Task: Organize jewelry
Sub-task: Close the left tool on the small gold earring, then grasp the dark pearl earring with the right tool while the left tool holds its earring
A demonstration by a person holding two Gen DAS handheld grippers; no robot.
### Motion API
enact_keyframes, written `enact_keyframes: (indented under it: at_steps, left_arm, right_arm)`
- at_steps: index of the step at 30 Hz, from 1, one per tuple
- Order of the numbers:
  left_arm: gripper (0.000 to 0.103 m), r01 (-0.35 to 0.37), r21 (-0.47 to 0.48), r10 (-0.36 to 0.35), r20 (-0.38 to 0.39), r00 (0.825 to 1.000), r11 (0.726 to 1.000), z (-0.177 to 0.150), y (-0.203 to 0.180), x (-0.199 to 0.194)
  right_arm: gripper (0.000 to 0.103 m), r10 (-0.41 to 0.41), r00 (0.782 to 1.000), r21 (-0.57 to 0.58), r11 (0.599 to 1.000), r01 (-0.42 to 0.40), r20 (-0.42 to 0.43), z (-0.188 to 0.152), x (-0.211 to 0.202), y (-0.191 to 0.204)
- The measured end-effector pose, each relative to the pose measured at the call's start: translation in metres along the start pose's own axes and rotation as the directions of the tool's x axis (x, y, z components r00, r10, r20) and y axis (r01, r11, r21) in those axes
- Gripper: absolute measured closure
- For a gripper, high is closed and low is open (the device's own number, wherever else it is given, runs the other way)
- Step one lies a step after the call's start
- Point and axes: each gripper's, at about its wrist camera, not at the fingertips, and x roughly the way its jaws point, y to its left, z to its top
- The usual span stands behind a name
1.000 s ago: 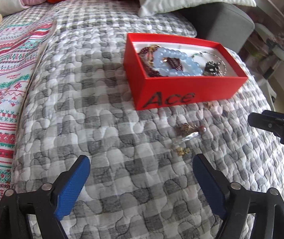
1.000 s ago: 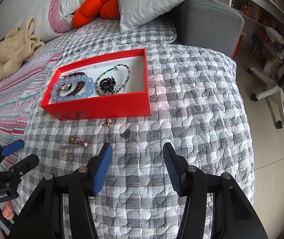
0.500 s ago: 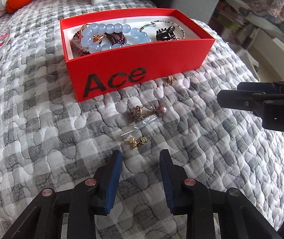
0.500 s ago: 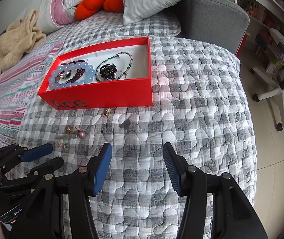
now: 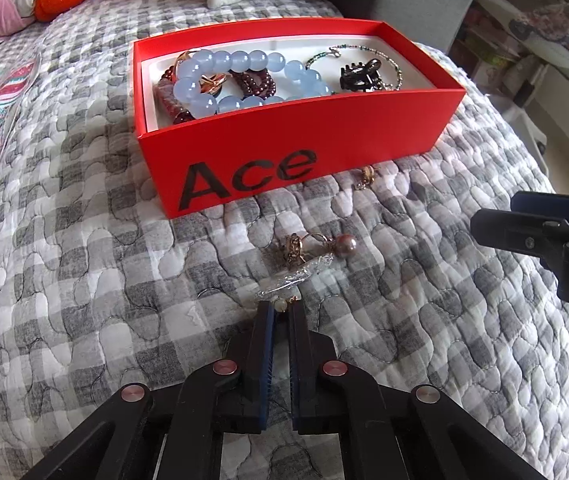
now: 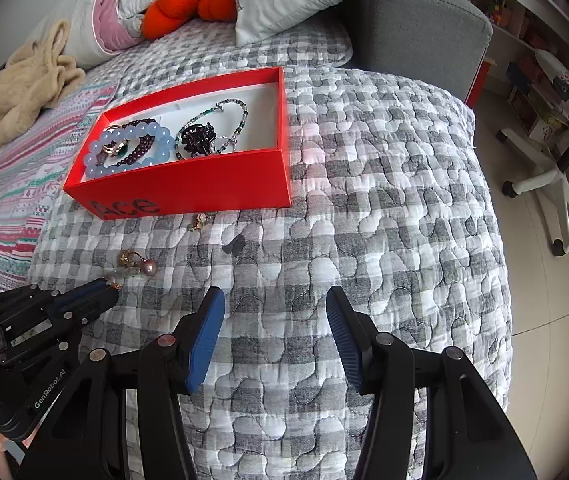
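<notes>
Left gripper (image 5: 280, 307) fingers just closed, pinched on a small gold earring (image 5: 283, 303) at lower centre; grip marginal, slip likely on lifting toward red box (image 5: 300, 136). Right gripper (image 6: 274, 336) fingers apart, empty.

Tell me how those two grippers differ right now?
The left gripper has just closed; its blue pads pinch a small gold earring on the quilt. The right gripper is open with nothing between its pads. The left sits by the loose jewelry in front of the red box; the right hangs over bare quilt. Both are black with blue pads and point downward.
</notes>
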Motion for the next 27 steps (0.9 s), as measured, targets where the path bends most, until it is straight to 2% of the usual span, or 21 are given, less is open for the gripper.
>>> enact_keyframes:
  at_steps: [8,15,16,17,19,22,27]
  left_arm:
    - [0.102,0.002,-0.035,0.000,0.042,0.999,0.999,-0.003,0.015,-0.020]
    - [0.102,0.000,-0.075,0.005,0.062,0.998,0.997,-0.006,0.035,-0.034]
    - [0.102,0.000,-0.077,0.005,0.062,0.998,0.997,-0.007,0.037,-0.035]
    - [0.102,-0.001,-0.078,0.006,0.063,0.998,0.997,-0.007,0.039,-0.037]
    - [0.102,0.000,-0.081,0.006,0.064,0.998,0.997,-0.009,0.042,-0.039]
    - [0.102,0.000,-0.084,0.006,0.066,0.998,0.996,-0.011,0.046,-0.041]
    - [0.102,0.002,-0.092,0.004,0.066,0.998,0.996,-0.012,0.052,-0.044]
  right_arm:
    - [0.047,0.039,0.999,-0.022,0.999,-0.040,-0.015,0.002,0.006,0.017]
    - [0.048,0.179,0.984,0.007,0.984,-0.179,-0.025,0.011,0.014,0.037]
    - [0.053,0.190,0.981,0.005,0.982,-0.190,-0.021,0.012,0.015,0.040]
    - [0.063,0.195,0.980,0.001,0.981,-0.195,-0.024,0.014,0.017,0.043]
    - [0.071,0.201,0.979,0.004,0.980,-0.201,-0.033,0.016,0.022,0.048]
    - [0.077,0.212,0.976,0.019,0.977,-0.212,-0.043,0.019,0.029,0.052]
    - [0.077,0.223,0.973,0.032,0.975,-0.222,-0.055,0.022,0.039,0.056]
